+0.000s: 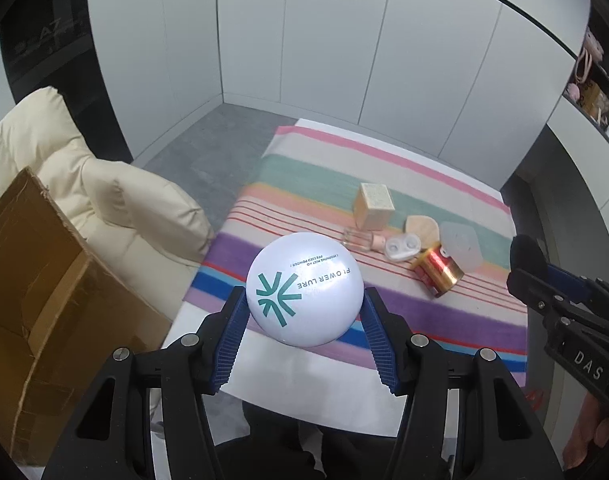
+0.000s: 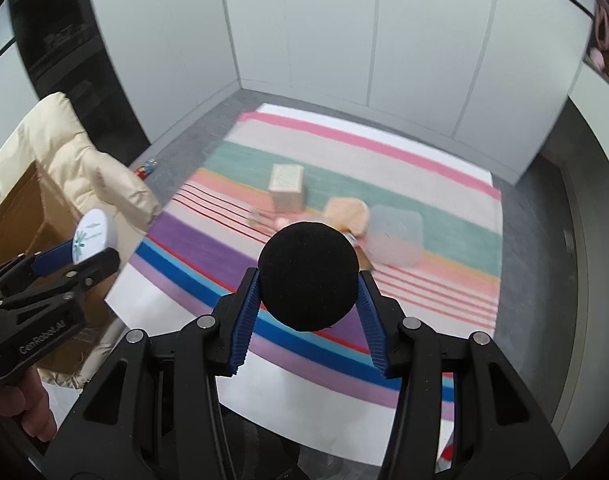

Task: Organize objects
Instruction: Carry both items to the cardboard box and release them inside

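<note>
My left gripper [image 1: 304, 300] is shut on a round white powder compact [image 1: 304, 289] with a teal logo, held above the near edge of the striped cloth [image 1: 304, 168]. It also shows in the right wrist view [image 2: 94, 236], over the cardboard box. My right gripper [image 2: 308, 280] is shut on a round black compact [image 2: 308, 276], held above the cloth; it shows at the right edge of the left wrist view [image 1: 524, 256]. On the cloth lie a beige box [image 1: 374, 204], a small glass bottle [image 1: 358, 239], a white lens case [image 1: 402, 248], a puff [image 1: 422, 229], a gold can [image 1: 438, 272] and a clear container [image 1: 460, 244].
An open cardboard box [image 1: 32, 288] stands at the left beside a cream padded cushion [image 1: 116, 200]. Grey floor [image 1: 200, 148] and white wall panels surround the cloth. A shelf with pink items [image 1: 592, 80] is at the upper right.
</note>
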